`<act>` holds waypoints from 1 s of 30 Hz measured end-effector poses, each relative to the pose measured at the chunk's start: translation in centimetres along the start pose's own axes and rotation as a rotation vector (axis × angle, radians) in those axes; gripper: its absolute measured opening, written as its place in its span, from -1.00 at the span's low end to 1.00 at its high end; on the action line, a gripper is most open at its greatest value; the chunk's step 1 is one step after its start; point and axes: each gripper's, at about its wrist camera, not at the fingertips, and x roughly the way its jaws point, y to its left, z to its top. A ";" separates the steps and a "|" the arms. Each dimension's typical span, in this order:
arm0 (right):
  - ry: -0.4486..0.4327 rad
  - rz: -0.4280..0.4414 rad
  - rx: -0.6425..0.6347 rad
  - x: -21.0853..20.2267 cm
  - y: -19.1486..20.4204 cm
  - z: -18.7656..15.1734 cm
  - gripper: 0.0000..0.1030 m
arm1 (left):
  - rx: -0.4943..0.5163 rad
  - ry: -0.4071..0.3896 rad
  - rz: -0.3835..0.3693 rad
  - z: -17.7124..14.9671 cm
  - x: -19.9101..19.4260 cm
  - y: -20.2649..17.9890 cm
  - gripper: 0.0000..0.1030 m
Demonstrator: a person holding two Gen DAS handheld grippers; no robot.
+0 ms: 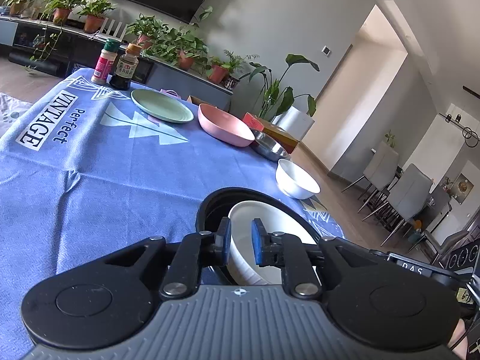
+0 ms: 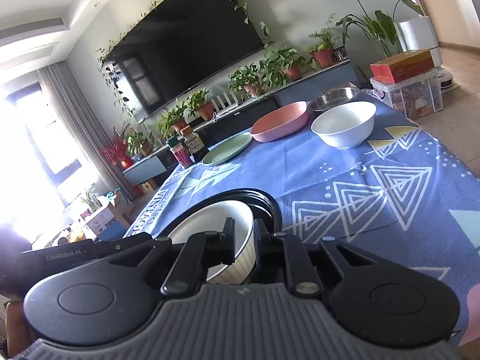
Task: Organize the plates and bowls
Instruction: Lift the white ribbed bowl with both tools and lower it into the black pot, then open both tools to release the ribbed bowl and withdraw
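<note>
Left wrist view: left gripper (image 1: 241, 240) straddles wall of white ribbed ceramic bowl (image 1: 270, 225) in black round plate (image 1: 210, 207); grip unclear. Right gripper (image 2: 243, 238) clamps opposite wall. Bowl looks rigid, glazed-slippery, breakable; rim holds best.

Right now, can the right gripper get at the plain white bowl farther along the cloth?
Probably not yet: the right gripper is shut on the ribbed bowl. Once released, only cloth lies before the plain white bowl.
</note>
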 end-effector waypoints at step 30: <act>-0.175 -0.060 0.041 -0.3 -0.6 6.7 0.00 | 0.114 -0.084 -0.046 7.2 1.9 -4.8 -0.48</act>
